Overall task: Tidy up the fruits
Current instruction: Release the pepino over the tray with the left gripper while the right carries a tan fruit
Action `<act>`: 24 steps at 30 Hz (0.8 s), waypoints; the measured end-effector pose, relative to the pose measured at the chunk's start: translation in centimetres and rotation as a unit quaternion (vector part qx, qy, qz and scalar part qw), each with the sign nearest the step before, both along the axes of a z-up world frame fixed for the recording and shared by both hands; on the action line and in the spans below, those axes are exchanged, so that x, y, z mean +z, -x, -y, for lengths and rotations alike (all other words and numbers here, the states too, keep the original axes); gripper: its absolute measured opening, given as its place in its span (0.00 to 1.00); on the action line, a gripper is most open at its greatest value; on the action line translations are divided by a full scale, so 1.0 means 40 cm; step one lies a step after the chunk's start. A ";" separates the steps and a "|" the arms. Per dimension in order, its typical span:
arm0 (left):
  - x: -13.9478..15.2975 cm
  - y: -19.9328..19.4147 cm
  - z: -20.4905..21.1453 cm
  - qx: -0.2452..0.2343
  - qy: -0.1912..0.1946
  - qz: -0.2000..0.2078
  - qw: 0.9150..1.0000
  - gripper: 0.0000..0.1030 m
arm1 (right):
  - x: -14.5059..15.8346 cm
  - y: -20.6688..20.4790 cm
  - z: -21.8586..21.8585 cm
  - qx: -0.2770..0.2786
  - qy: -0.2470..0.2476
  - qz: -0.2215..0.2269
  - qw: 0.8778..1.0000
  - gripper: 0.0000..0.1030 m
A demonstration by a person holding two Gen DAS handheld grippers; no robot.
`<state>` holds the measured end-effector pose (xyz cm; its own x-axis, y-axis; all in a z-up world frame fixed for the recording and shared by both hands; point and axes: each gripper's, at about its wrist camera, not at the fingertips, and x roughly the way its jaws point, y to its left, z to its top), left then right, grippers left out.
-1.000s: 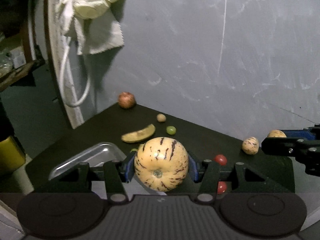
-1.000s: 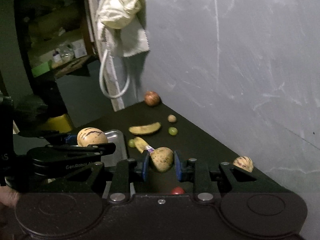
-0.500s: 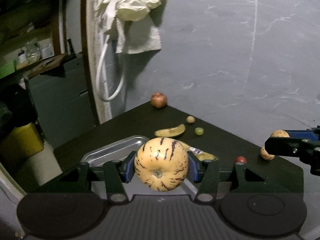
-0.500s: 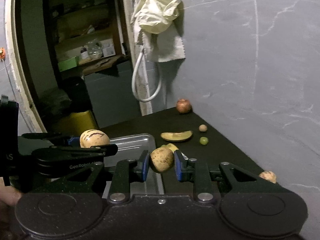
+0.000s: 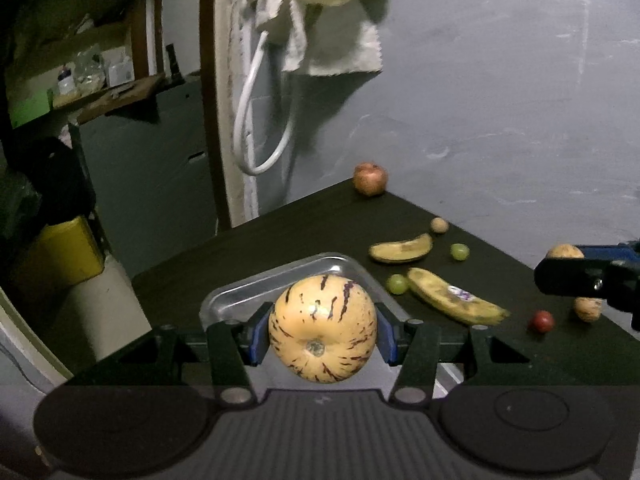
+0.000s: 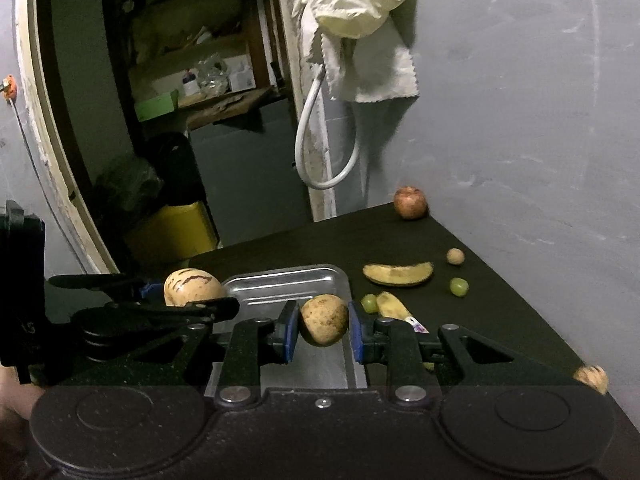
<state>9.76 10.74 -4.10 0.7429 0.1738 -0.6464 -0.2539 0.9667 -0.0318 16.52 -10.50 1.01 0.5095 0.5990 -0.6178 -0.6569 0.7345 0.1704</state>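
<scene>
My left gripper [image 5: 322, 338] is shut on a yellow melon with purple streaks [image 5: 322, 328], held above the near end of a steel tray [image 5: 256, 286]. My right gripper [image 6: 324, 328] is shut on a small brown round fruit [image 6: 324, 319], also over the tray [image 6: 280, 286]. In the right wrist view the left gripper [image 6: 192, 298] with its melon [image 6: 192, 285] shows at the left. The right gripper's tip with its brown fruit [image 5: 565, 251] appears at the right edge of the left wrist view.
On the dark table [image 5: 304, 232] lie two bananas [image 5: 402, 249] [image 5: 456, 297], two green grapes [image 5: 397, 283] [image 5: 459, 251], a reddish apple [image 5: 370, 178], a small tan ball fruit [image 5: 439, 225], a red cherry-like fruit [image 5: 542, 321] and a striped small fruit [image 5: 587, 309]. A cloth and hose hang on the wall [image 5: 320, 20].
Both grippers have swung leftward with their fruits still held; the tray and the doorway have come further into view and the tray now lies under both fruits.
</scene>
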 end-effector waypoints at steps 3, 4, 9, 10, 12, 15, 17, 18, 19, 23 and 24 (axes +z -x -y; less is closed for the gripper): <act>-0.025 -0.033 -0.043 0.005 0.000 -0.008 1.000 0.54 | -0.016 -0.042 -0.050 0.004 0.004 -0.006 1.000 0.27; -0.033 -0.043 -0.056 0.007 0.000 -0.011 1.000 0.54 | -0.024 -0.057 -0.069 0.006 0.006 -0.008 1.000 0.27; -0.088 -0.100 -0.131 0.014 0.001 -0.025 1.000 0.54 | -0.078 -0.128 -0.164 0.018 0.019 -0.022 0.999 0.27; -0.099 -0.111 -0.143 0.015 0.001 -0.027 1.000 0.54 | -0.091 -0.142 -0.182 0.020 0.023 -0.026 0.999 0.27; -0.127 -0.136 -0.169 0.017 0.003 -0.033 0.999 0.54 | -0.125 -0.173 -0.220 0.025 0.027 -0.035 0.999 0.27; -0.169 -0.168 -0.201 0.016 0.009 -0.043 0.999 0.54 | -0.177 -0.216 -0.272 0.032 0.041 -0.049 0.997 0.27; -0.190 -0.182 -0.212 0.014 0.008 -0.048 0.999 0.54 | -0.211 -0.244 -0.309 0.036 0.049 -0.056 0.997 0.27; -0.203 -0.193 -0.214 0.012 0.007 -0.051 0.999 0.54 | -0.227 -0.256 -0.324 0.038 0.053 -0.060 0.996 0.27; -0.210 -0.198 -0.213 0.010 0.005 -0.054 0.998 0.54 | -0.244 -0.268 -0.339 0.040 0.057 -0.064 0.996 0.27; -0.238 -0.211 -0.223 0.004 0.007 -0.060 0.998 0.54 | -0.311 -0.312 -0.387 0.039 0.070 -0.080 0.994 0.27; -0.244 -0.214 -0.225 0.004 0.006 -0.062 0.998 0.54 | -0.322 -0.318 -0.394 0.039 0.074 -0.082 0.993 0.27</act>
